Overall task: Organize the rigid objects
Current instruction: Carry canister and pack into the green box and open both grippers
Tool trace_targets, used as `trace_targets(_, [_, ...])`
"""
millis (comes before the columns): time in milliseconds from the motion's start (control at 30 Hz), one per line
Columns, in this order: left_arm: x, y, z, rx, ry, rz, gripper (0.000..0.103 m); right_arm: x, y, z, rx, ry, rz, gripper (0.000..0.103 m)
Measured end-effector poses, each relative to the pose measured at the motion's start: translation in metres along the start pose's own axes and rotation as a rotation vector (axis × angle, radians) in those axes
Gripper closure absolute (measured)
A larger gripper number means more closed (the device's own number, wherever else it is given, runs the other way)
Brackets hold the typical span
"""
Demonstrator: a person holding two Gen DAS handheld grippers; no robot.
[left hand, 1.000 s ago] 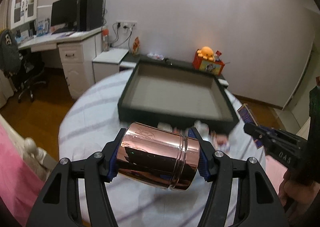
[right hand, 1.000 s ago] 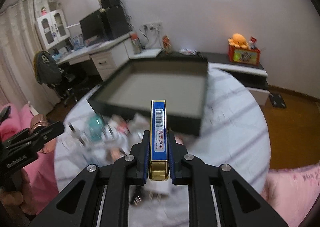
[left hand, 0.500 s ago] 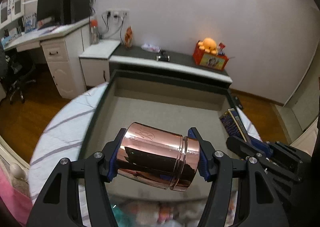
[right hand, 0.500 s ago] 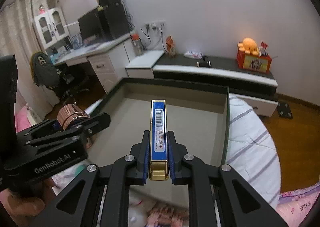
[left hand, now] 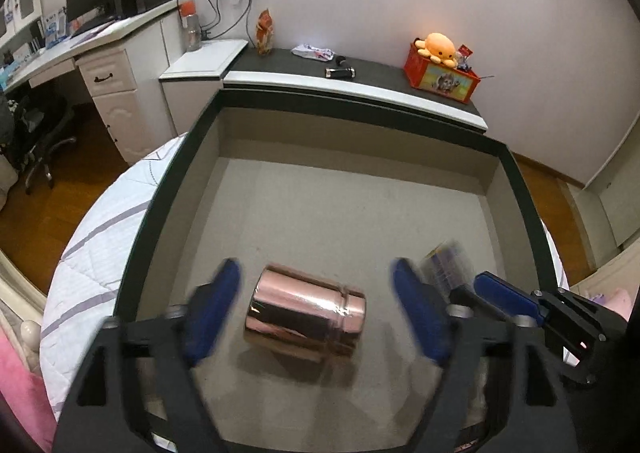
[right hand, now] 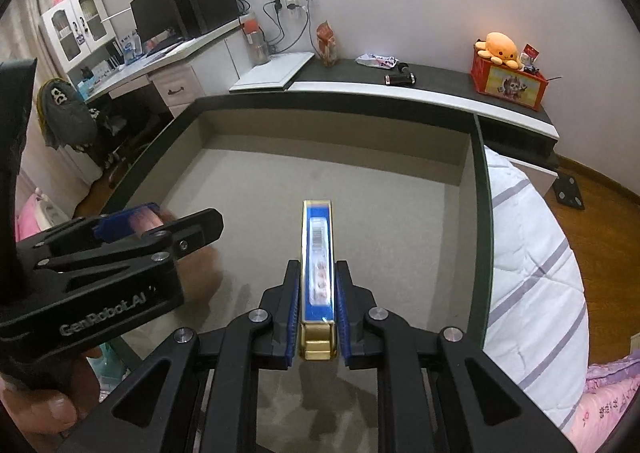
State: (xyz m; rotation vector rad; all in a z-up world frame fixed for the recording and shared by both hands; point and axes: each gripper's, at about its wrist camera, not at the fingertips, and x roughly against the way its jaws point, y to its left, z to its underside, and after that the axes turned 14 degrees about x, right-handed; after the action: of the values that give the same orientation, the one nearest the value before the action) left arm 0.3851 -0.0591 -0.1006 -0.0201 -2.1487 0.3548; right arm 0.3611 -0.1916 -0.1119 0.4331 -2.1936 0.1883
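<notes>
Copper-coloured tin (left hand: 306, 315) lies on its side inside the box (left hand: 520, 189), free between the left gripper (left hand: 320, 313) whose blurred jaws have just swung wide. Right gripper (right hand: 318, 317) jaws have just been parting beside the blue-and-gold pack (right hand: 318, 253); small gaps show, its far end smeared.

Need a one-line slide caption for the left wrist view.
Left gripper jaws just opened, copper tin released on its side inside the black tray.

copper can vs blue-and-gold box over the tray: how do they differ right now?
Shape: copper can is a shiny cylinder; blue-and-gold box is a flat slab, edge-on.
Release: left gripper jaws have just opened well clear of the can; right gripper jaws just started opening, pads barely off the box.
Shared: both over the tray.
</notes>
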Motion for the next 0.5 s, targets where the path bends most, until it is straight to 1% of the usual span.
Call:
trace_targets(33, [0.003,0.0,0.0,-0.001,-0.013,0.0,0.006,0.0,0.001,0.0,0.002,0.003,0.0,0.06])
trace_targets(67, [0.007,0.0,0.0,-0.003,-0.027,0.0,0.005,0.002,0.003,0.001,0.007,-0.008,-0.013,0.056])
trace_targets(100, [0.011,0.0,0.0,-0.002,-0.038,0.002,0.004,0.005,0.004,0.0,0.013,-0.013,-0.021,0.048])
trace_targets(133, [0.016,0.001,-0.001,0.003,-0.047,0.007,0.002,0.008,0.008,0.0,0.026,-0.02,-0.017,0.032])
trace_targets(167, [0.023,0.003,-0.002,0.01,-0.055,0.012,0.002,0.01,0.009,0.0,0.03,-0.025,-0.004,0.02])
trace_targets(200, [0.03,0.005,-0.002,0.018,-0.066,0.015,0.002,0.016,0.011,0.0,0.035,-0.045,0.005,0.014])
trace_targets(267, [0.044,0.008,-0.002,0.031,-0.095,0.025,0.001,0.027,0.013,0.001,0.024,-0.075,-0.001,0.014])
trace_targets(300, [0.053,0.011,-0.002,0.038,-0.115,0.033,0.001,0.031,0.013,0.002,0.015,-0.081,0.002,0.01])
trace_targets(333, [0.065,0.014,-0.002,0.049,-0.142,0.04,0.0,0.038,0.013,0.003,0.002,-0.095,0.013,0.0])
trace_targets(500, [0.115,0.03,0.011,0.079,-0.251,0.06,0.0,0.07,0.017,0.01,-0.031,-0.17,0.04,0.0])
